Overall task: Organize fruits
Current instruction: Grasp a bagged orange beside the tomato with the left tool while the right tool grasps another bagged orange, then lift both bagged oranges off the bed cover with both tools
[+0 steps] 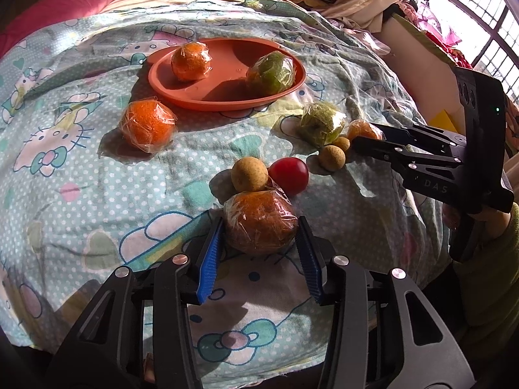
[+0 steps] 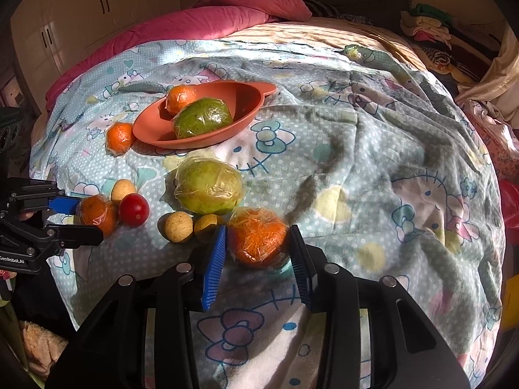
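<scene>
An orange plate [image 1: 162,81] [image 2: 146,129] on the bed holds a wrapped orange [image 1: 190,61] [image 2: 180,98] and a wrapped green fruit [image 1: 271,73] [image 2: 202,118]. My left gripper [image 1: 261,227] [image 2: 78,218] is open, its blue pads on either side of a wrapped orange [image 1: 259,223] [image 2: 96,214] on the sheet. My right gripper [image 2: 258,243] [image 1: 363,139] is open around another wrapped orange [image 2: 258,240] [image 1: 361,129]. Loose on the sheet lie a third wrapped orange [image 1: 147,126] [image 2: 119,137], a wrapped green fruit [image 1: 321,123] [image 2: 209,186], a red tomato [image 1: 288,175] [image 2: 134,209] and three small tan fruits [image 1: 249,175] [image 2: 176,227].
The fruits lie on a cartoon-print sheet [image 1: 81,178] [image 2: 373,162] over a bed. A pink duvet [image 2: 211,16] and piled clothes [image 2: 428,29] lie at the far side. A window [image 1: 480,16] is at the right.
</scene>
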The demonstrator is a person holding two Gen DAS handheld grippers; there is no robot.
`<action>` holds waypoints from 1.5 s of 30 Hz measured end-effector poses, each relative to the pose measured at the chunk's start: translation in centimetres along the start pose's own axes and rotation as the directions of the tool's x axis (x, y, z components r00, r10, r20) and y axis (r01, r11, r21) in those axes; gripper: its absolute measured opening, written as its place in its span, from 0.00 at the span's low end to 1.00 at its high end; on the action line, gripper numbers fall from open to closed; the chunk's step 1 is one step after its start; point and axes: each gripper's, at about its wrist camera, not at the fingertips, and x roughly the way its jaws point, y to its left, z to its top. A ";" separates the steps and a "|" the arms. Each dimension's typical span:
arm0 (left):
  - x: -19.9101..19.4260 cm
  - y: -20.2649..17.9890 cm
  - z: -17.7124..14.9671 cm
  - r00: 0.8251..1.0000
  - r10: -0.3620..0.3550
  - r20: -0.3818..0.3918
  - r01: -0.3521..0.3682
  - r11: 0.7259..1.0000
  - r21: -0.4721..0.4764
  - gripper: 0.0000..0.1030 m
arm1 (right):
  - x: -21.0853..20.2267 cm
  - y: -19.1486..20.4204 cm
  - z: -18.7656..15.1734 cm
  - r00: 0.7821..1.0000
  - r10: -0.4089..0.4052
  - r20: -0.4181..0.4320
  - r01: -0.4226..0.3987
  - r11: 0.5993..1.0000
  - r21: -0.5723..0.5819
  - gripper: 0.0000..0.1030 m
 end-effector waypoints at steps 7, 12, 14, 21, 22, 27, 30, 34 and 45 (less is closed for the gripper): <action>-0.6 -0.2 0.0 1.000 -0.016 0.009 0.016 1.000 0.004 0.34 | -0.5 0.0 0.0 1.000 -0.001 0.009 0.001 1.000 0.011 0.36; -0.9 -0.3 0.0 1.000 -0.023 0.013 0.023 1.000 0.006 0.34 | -0.8 -0.2 -0.2 1.000 -0.007 0.009 0.007 1.000 0.025 0.36; -1.1 -0.2 0.0 1.000 -0.024 0.017 0.024 1.000 0.004 0.34 | -0.9 -0.4 -0.2 1.000 -0.010 0.014 0.009 0.999 0.031 0.36; -1.9 0.0 0.0 0.999 -0.028 0.032 0.028 1.000 -0.002 0.34 | -1.7 -0.8 0.1 0.999 -0.016 0.031 0.015 0.999 0.049 0.36; -2.0 0.0 0.1 0.999 -0.028 0.033 0.028 1.000 -0.003 0.34 | -1.7 -0.8 0.1 0.999 -0.018 0.033 0.016 0.999 0.051 0.36; -2.5 0.3 0.3 0.999 -0.030 0.043 0.030 1.000 -0.009 0.34 | -2.2 -0.8 0.7 0.999 -0.017 0.048 0.015 0.998 0.054 0.36; -2.7 0.6 0.5 0.998 -0.026 0.049 0.027 1.000 -0.014 0.34 | -2.4 -0.7 1.1 0.998 -0.011 0.060 0.008 0.999 0.052 0.36; -3.0 1.0 0.9 0.998 -0.021 0.059 0.023 0.999 -0.024 0.34 | -2.7 -0.6 1.8 0.997 -0.009 0.073 0.005 0.999 0.046 0.36; -4.0 1.7 2.8 0.995 -0.014 0.102 0.017 0.999 -0.032 0.34 | -2.8 0.3 3.6 0.995 0.020 0.100 -0.022 0.999 0.027 0.36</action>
